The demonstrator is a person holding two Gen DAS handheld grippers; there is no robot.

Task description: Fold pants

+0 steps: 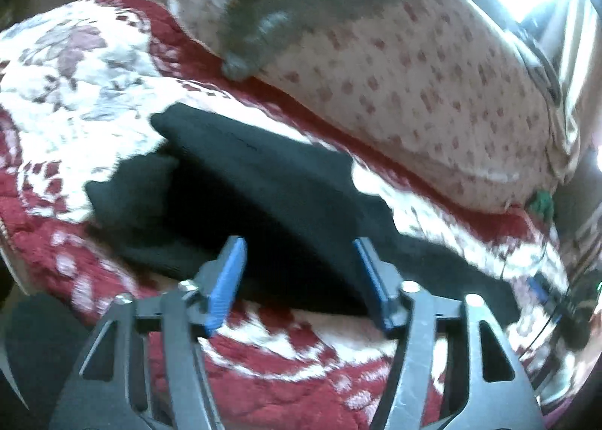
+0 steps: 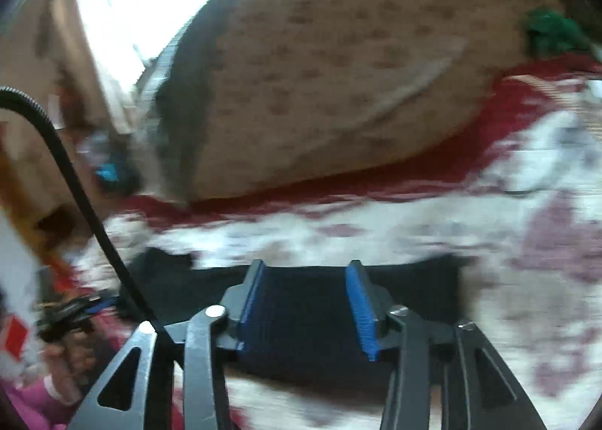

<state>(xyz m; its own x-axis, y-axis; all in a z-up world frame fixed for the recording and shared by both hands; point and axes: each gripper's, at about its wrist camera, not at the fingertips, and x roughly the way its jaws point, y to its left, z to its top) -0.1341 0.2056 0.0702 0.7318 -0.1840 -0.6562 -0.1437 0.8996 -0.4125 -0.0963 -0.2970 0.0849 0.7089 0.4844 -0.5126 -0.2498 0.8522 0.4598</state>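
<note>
Black pants (image 1: 240, 196) lie in a folded heap on a red and white floral quilt (image 1: 75, 64). My left gripper (image 1: 299, 241) is open, its blue pads (image 1: 227, 279) spread on either side of the near edge of the pants. In the right wrist view the pants (image 2: 304, 317) show as a dark flat strip. My right gripper (image 2: 306, 266) is open over that strip, its pads (image 2: 361, 309) apart with cloth between them. The right wrist view is blurred.
A large spotted cream pillow (image 1: 414, 91) lies behind the pants, with a grey garment (image 1: 301, 8) on top. A black cable (image 2: 75, 181) crosses the left of the right wrist view. A green item (image 2: 553, 34) sits by the pillow. The other gripper (image 1: 545, 298) shows at the right edge.
</note>
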